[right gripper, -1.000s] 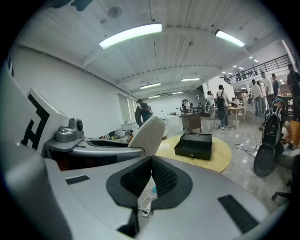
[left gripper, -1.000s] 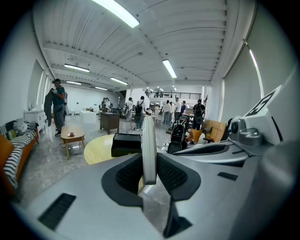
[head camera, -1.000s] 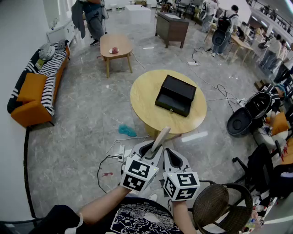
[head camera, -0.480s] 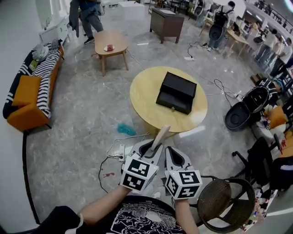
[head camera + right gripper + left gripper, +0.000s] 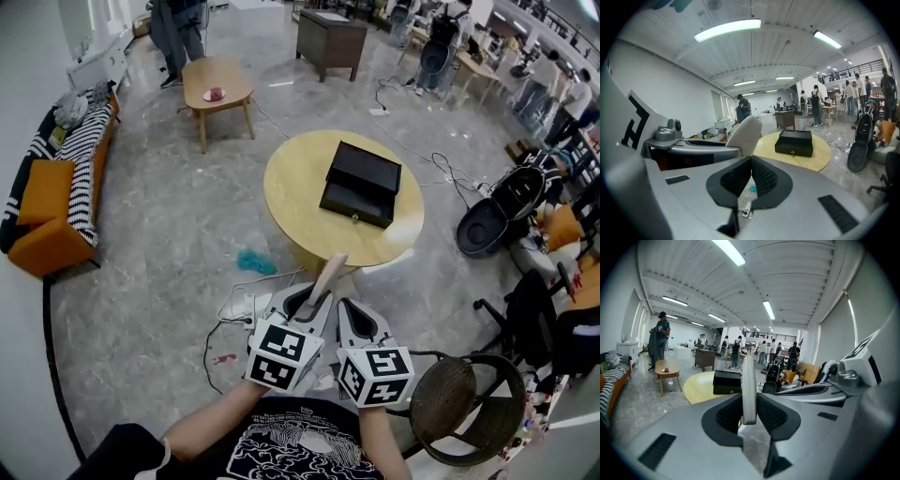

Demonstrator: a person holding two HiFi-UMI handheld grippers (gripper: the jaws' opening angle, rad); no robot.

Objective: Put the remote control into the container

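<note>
The slim off-white remote control [image 5: 327, 277] is clamped in the left gripper [image 5: 314, 302], well short of the black rectangular box [image 5: 361, 183] lying on the round yellow wooden table [image 5: 291, 202]; its lower end is buried between the jaws, and the left gripper view catches only its narrow edge, so I can't make out buttons or print; its long axis runs forward and upward, toward the table; the right gripper [image 5: 351, 311] sits just beside, jaws pressed together on nothing; the marker cubes [image 5: 281, 354] carry black-and-white square patterns, no words.
</note>
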